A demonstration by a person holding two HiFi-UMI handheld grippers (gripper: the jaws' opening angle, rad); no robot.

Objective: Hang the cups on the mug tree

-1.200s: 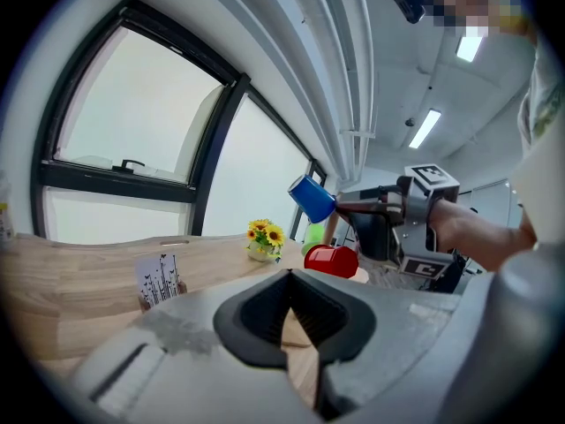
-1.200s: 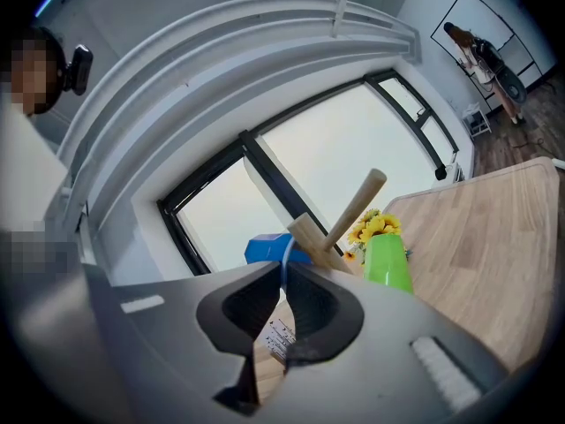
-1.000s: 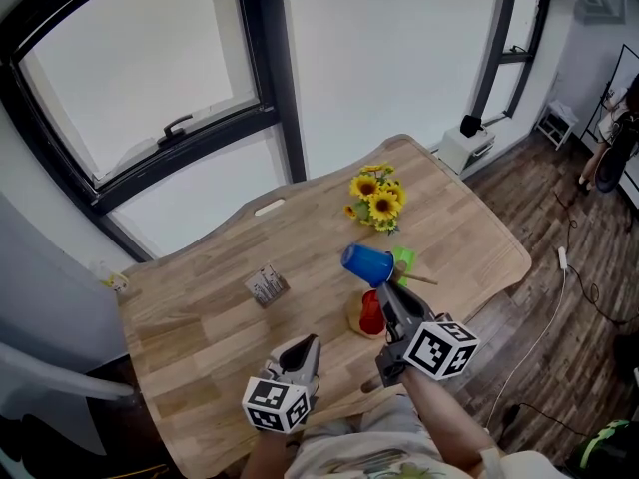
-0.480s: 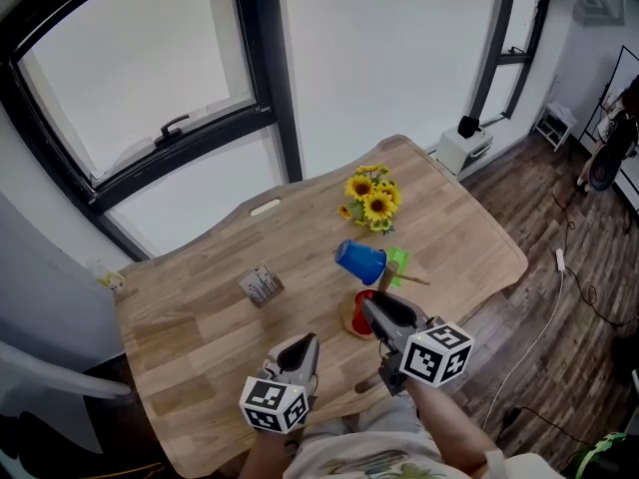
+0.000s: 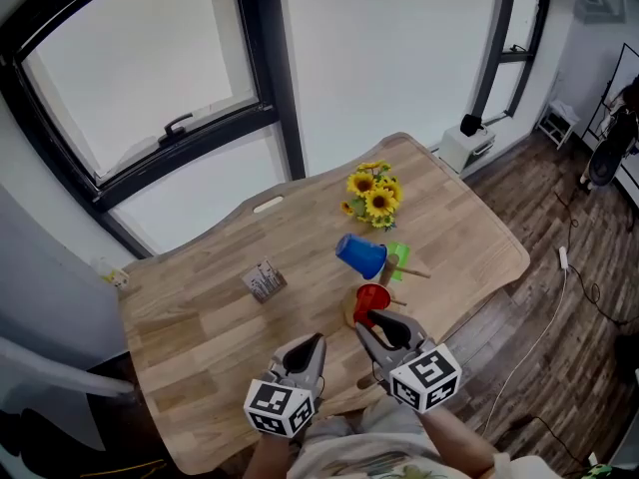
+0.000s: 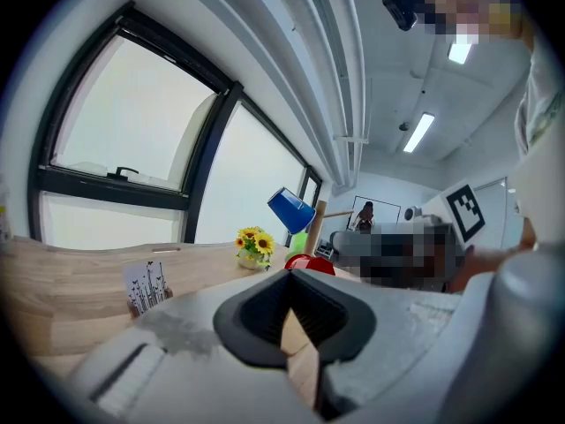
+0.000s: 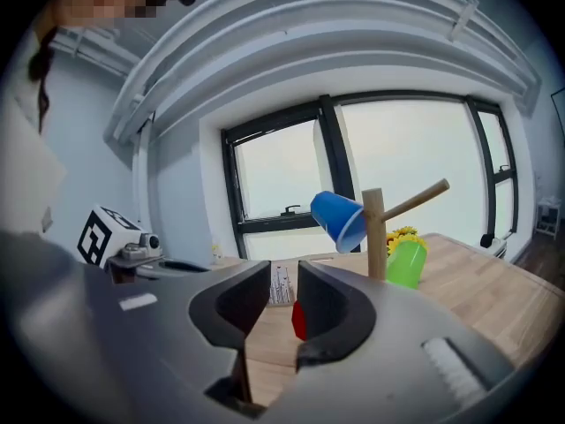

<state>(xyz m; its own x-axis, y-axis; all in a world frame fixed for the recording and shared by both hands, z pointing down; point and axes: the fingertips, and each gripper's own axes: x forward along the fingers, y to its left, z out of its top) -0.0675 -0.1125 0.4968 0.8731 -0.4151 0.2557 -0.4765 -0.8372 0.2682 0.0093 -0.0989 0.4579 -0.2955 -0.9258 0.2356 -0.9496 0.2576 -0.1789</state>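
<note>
Three cups (image 5: 360, 255) at mug tree (image 7: 374, 232), right hand-held gripper (image 7: 284, 281) just opened, empty, left (image 6: 290, 281) closed

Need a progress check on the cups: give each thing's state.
blue cup: hanging tilted, high on the mug tree.
green cup: hanging lower on the tree.
red cup: low on the tree, free of both grippers.
right gripper: jaws just opened, nothing between them.
left gripper: shut, empty.

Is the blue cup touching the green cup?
Apart. The right gripper view shows the blue plastic cup and the green plastic cup on opposite sides of the wooden post.
</note>
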